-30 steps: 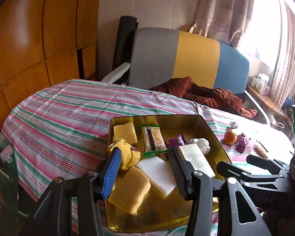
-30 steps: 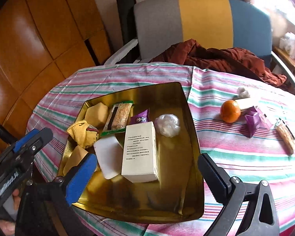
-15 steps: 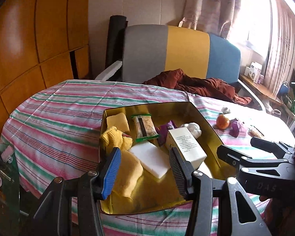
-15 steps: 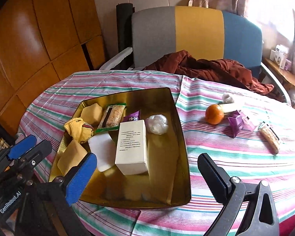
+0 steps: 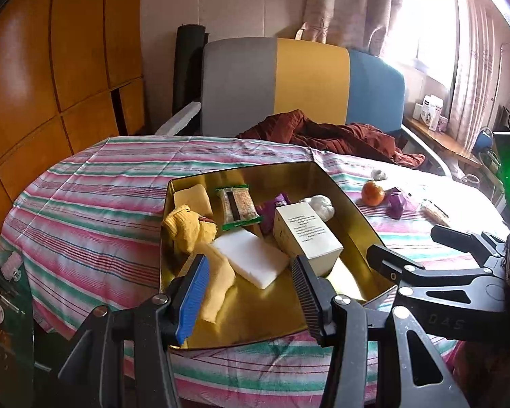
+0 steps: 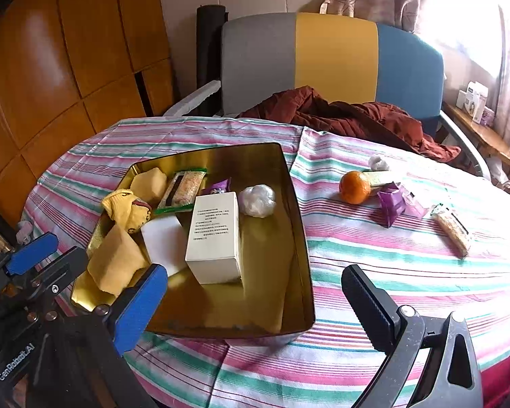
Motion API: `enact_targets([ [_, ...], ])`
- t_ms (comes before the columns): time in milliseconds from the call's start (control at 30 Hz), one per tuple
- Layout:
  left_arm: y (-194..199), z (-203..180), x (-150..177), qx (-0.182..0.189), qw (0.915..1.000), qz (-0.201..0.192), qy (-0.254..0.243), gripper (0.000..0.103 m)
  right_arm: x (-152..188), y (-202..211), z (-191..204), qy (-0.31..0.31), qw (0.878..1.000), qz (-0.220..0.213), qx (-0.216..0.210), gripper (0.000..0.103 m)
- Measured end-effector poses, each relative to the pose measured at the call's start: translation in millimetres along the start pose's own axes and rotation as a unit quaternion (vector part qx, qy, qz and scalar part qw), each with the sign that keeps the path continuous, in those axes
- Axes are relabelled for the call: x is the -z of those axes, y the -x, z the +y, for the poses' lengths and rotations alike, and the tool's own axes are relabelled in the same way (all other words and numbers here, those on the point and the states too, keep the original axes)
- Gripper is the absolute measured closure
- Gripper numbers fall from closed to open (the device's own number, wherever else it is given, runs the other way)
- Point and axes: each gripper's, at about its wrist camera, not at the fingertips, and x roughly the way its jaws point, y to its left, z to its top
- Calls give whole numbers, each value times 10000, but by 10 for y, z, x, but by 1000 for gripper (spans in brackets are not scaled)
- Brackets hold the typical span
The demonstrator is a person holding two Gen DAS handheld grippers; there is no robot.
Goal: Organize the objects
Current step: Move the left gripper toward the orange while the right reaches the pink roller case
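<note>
Right wrist view: gold tin tray (image 6: 299,224) sits on the striped tablecloth (image 6: 374,255), already holding the white carton (image 6: 214,234), sponges and a snack bar, so sorting looks part done. Tangerine (image 6: 354,187), purple wrapper (image 6: 392,202) and a second snack bar (image 6: 454,233) lie loose at about 2 o'clock of the tray, likely next. Right gripper (image 6: 255,302) jaws wide apart, empty. Left gripper (image 5: 250,294) jaws partly apart, empty, hovering at the tray's 6 o'clock edge.

Left gripper (image 5: 251,292) & right gripper (image 6: 255,299): black frames w/ silver screws, one blue pad, one black ribbed pad.
</note>
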Motion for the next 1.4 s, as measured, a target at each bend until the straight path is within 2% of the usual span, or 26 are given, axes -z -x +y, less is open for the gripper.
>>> enact_targets([
  [400, 136, -126, 35, 177, 9996, -127, -177, 52, 90, 174, -76, 1, 9995, -121, 281, 0],
  [600, 22, -185, 37, 310, 9993, 18, -223, 52, 119, 178, -255, -174, 9990, -67, 413, 0],
  [767, -119, -287, -16, 446, 9984, 161, -309, 52, 181, 69, -557, -444, 9971, 144, 602, 0],
  [933, -273, -465, -95, 574, 9967, 312, -490, 52, 249, -32, -1028, -886, 9918, 356, 844, 0],
  [1167, -516, -765, -301, 926, 9914, 512, -770, 52, 243, -84, -1586, -1345, 9831, 506, 1131, 0],
  [1400, -803, -1064, -576, 1244, 9847, 687, -1008, 52, 139, -169, -1985, -1616, 9786, 630, 1105, 0],
])
